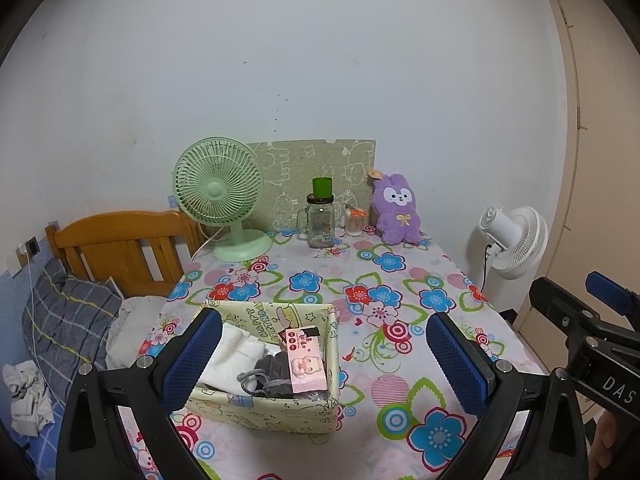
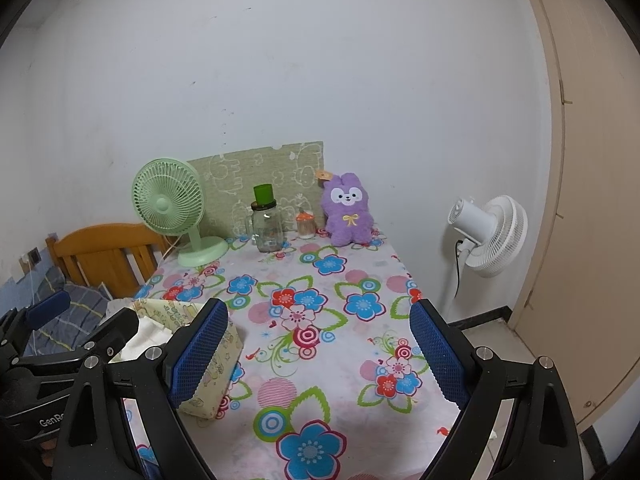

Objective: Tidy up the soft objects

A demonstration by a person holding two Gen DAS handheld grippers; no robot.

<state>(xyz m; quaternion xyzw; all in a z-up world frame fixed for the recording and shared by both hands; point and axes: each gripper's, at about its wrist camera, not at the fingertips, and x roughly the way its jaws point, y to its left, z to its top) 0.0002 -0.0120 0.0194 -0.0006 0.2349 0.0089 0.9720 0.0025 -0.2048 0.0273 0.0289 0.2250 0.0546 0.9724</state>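
Note:
A pale yellow fabric box point(image 1: 256, 412) sits on the flowered tablecloth near the front left; it holds white cloth point(image 1: 236, 352), a grey drawstring pouch point(image 1: 268, 372) and a pink carded toy pack point(image 1: 306, 360). My left gripper point(image 1: 324, 360) hangs open above the box with nothing between its fingers. A purple plush rabbit point(image 1: 396, 210) leans upright at the table's back right. In the right wrist view my right gripper point(image 2: 320, 352) is open over bare tablecloth, the fabric box point(image 2: 212, 380) at its left finger and the plush rabbit point(image 2: 348, 210) far ahead.
At the back stand a green desk fan point(image 1: 220, 196), a glass mug jar with a green cap point(image 1: 320, 216), a small cotton-swab jar point(image 1: 355, 220) and a green patterned board point(image 1: 316, 168). A white floor fan point(image 2: 488, 232) stands right of the table; a wooden bed headboard point(image 1: 120, 248) is left.

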